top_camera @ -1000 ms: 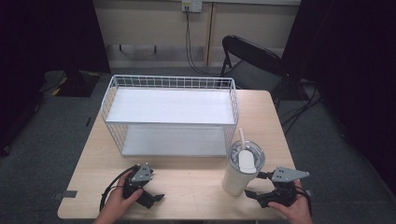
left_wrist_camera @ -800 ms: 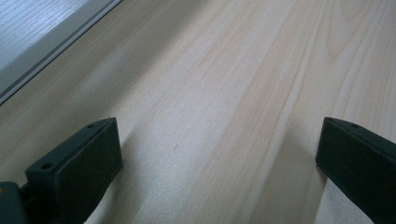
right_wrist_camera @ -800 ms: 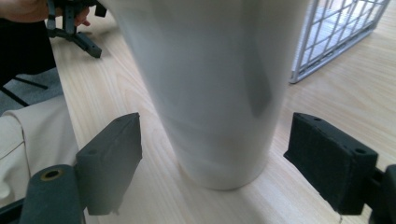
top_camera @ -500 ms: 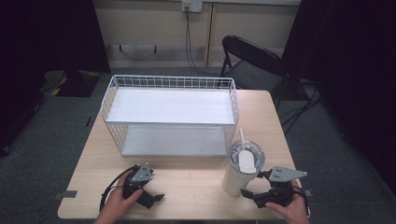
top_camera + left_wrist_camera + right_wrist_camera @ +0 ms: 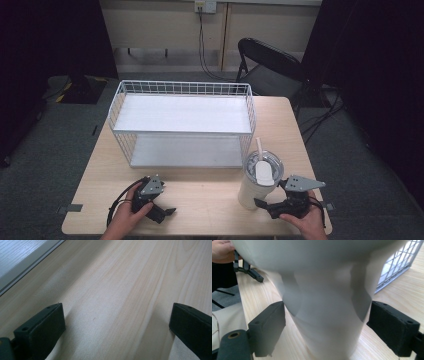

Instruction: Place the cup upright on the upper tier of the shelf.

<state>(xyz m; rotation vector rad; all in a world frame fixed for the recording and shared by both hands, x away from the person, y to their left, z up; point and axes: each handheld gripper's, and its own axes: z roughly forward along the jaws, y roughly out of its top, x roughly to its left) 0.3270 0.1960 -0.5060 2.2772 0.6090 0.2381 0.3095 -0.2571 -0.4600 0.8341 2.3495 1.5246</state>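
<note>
While the tall white plastic cup [image 5: 254,184] stands straight up, straw on top, the right gripper [image 5: 325,327] gapes wide around it; the left gripper [image 5: 116,322] gapes wide too.

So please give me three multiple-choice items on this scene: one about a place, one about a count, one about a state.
1. Where does the white tumbler stand on the table?
A. inside the wire basket
B. in front of the basket's right end
C. at the table's far left corner

2. How many shelves does the wire basket have?
A. one
B. two
C. four

3. How is the right gripper set against the tumbler?
A. open, fingers on either side of its narrow base
C. shut, far from it
B. shut on its straw

Answers:
1 B: the high view shows it on the wood near the basket's right front corner.
2 B: an upper and a lower white shelf show.
3 A: the right gripper view shows the fingers flanking the base, with a gap at least on one side.
</note>
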